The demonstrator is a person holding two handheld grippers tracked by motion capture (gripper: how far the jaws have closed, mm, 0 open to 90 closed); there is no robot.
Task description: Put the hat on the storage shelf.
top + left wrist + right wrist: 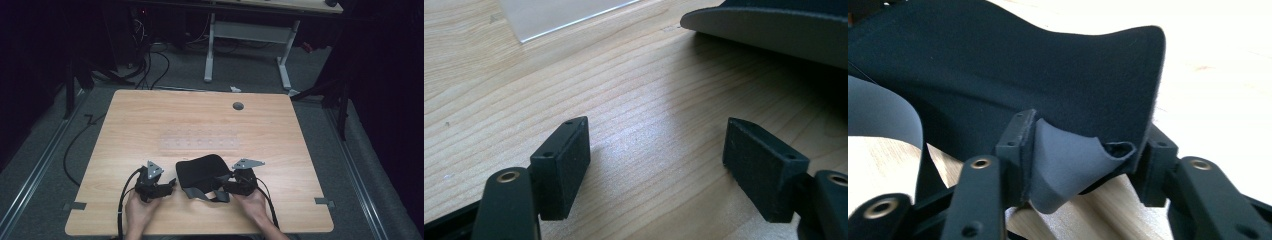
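Observation:
A black fabric pad with grey underside and straps (202,175) lies near the front middle of the wooden table (150,120). My right gripper (231,181) is shut on its right edge; in the right gripper view the folded grey-lined fabric (1073,165) is pinched between the two jaws. My left gripper (170,186) rests low on the table just left of the pad, open, with bare wood between its pads (564,165). The pad's curved edge (774,27) shows at the upper right of the left gripper view.
A clear plastic strip (200,141) lies flat at the table's middle, beyond the pad. A round cable hole (238,106) sits near the far edge. Behind the table stand a white desk frame (245,45) and floor cables.

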